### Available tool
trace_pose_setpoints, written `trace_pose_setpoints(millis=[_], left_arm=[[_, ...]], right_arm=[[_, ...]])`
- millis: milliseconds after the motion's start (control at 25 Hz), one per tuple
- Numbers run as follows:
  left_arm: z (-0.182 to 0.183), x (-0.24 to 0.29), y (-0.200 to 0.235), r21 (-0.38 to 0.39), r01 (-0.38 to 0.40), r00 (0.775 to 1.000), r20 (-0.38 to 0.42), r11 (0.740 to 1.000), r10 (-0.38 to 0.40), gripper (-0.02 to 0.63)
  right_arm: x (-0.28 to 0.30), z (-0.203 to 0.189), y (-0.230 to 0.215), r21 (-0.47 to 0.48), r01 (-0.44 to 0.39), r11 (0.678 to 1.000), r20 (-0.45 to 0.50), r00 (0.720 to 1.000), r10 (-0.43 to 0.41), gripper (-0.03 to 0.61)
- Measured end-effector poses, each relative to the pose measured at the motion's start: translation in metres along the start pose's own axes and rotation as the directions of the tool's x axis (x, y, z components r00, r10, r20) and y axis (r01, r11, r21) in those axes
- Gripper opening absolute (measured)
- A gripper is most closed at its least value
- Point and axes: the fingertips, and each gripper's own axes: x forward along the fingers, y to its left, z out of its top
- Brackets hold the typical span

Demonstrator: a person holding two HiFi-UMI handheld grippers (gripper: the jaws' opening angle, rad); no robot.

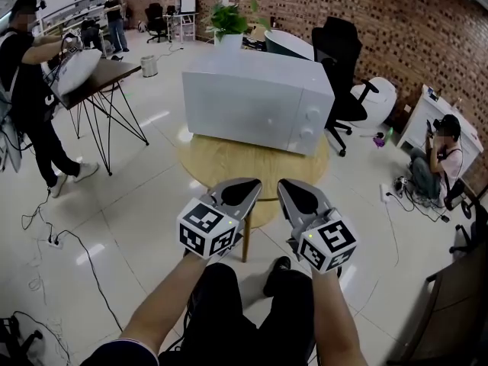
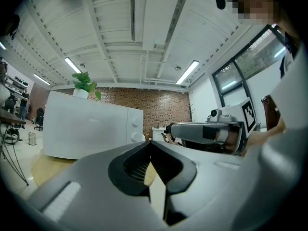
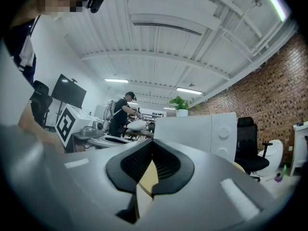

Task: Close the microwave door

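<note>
A white microwave (image 1: 259,101) stands on a round wooden table (image 1: 221,166), its door flush with the front and two dials at the right end. Both grippers hover side by side short of the table's near edge, pointing at the microwave. My left gripper (image 1: 245,183) is shut, tips together, holding nothing. My right gripper (image 1: 288,183) is shut and empty too. In the left gripper view the microwave (image 2: 91,126) fills the left beyond the closed tips (image 2: 150,143), with the right gripper off to the side. The right gripper view shows the microwave (image 3: 202,131) ahead of the closed tips (image 3: 153,141).
A potted plant (image 1: 229,21) stands behind the microwave and a black office chair (image 1: 339,52) to its right. A person (image 1: 23,90) works at a dark table (image 1: 107,75) on the left. Another person (image 1: 438,158) sits on the floor at right. Cables (image 1: 61,242) trail over the tiles.
</note>
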Motion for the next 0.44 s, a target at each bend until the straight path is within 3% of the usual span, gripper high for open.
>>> trace_pose_setpoints(millis=[440], left_arm=[[-0.0015,-0.0045,0.0043,0.000,-0.005,1.000,-0.005,1.000,0.005,0.003]], right_arm=[[0.0042,-0.0023,0.0046,0.004,-0.005,1.000,-0.008,1.000,0.005,0.002]])
